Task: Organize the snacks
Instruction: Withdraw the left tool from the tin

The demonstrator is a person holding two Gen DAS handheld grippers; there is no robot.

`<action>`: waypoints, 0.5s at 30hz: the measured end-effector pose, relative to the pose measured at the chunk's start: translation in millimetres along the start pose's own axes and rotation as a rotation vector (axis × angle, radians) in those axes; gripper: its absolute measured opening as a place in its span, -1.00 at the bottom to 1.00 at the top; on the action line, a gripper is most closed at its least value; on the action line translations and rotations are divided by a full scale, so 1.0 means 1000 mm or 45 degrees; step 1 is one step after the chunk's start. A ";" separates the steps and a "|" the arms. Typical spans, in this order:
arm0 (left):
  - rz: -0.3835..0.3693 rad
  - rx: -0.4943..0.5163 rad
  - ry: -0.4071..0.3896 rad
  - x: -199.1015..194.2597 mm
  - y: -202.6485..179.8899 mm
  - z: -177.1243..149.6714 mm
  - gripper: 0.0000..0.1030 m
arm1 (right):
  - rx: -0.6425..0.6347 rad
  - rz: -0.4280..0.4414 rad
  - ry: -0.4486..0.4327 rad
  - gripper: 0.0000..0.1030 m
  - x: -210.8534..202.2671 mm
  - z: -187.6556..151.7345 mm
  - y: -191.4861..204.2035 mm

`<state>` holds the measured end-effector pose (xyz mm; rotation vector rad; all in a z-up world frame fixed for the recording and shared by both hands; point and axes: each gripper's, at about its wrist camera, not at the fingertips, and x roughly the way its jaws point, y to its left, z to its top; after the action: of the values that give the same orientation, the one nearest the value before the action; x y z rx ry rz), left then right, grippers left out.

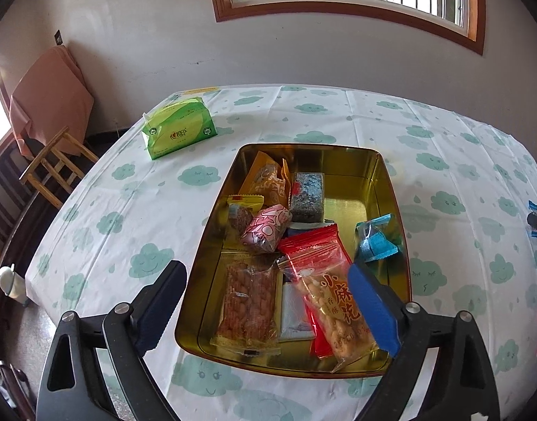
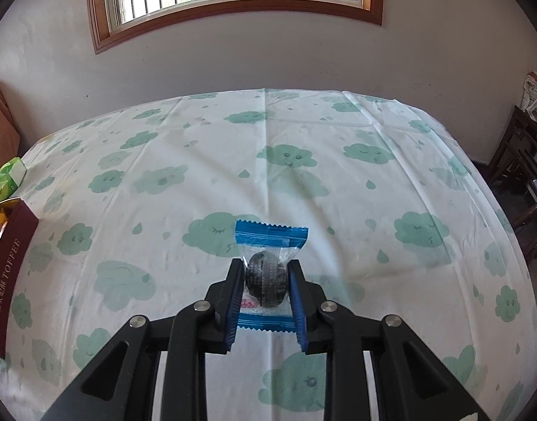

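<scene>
Tin (image 2: pixel 8 266) cut off at left edge — contents barely visible; green tissue pack (image 2: pixel 7 180) half out of frame.

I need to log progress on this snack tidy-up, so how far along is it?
Mostly done: the tin already holds many packets, such as the red packet and the peanut bar, and the left gripper is open above them. In hand: the right gripper is shut on a blue-edged snack over the tablecloth. Left: getting that one into the tin. No other loose snack shows.
</scene>
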<state>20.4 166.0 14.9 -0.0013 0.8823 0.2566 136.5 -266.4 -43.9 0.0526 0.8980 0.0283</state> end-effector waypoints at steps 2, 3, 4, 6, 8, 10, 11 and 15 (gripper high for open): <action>0.013 -0.014 -0.002 -0.002 0.004 -0.001 0.79 | -0.015 0.023 -0.007 -0.51 -0.006 0.000 0.014; 0.015 -0.027 -0.005 -0.004 0.007 -0.002 0.79 | -0.025 0.046 -0.008 -0.51 -0.010 -0.001 0.022; 0.017 -0.041 -0.004 -0.005 0.011 -0.003 0.79 | -0.032 0.072 -0.008 -0.51 -0.013 -0.001 0.031; 0.032 -0.067 -0.002 -0.008 0.019 -0.003 0.80 | -0.054 0.121 -0.010 -0.50 -0.020 -0.002 0.053; 0.045 -0.089 -0.001 -0.010 0.026 -0.004 0.80 | -0.088 0.170 -0.016 -0.51 -0.028 -0.002 0.076; 0.056 -0.105 0.003 -0.010 0.033 -0.006 0.80 | -0.119 0.223 -0.023 -0.51 -0.035 -0.002 0.099; 0.062 -0.112 0.008 -0.010 0.036 -0.008 0.81 | -0.133 0.249 -0.028 -0.51 -0.039 -0.002 0.112; 0.078 -0.142 0.027 -0.008 0.047 -0.013 0.81 | -0.205 0.347 -0.037 -0.51 -0.053 -0.004 0.159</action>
<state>-4.7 208.3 17.7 -0.0805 0.8891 0.3634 100.2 -110.4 3.8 0.0246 0.8517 0.3525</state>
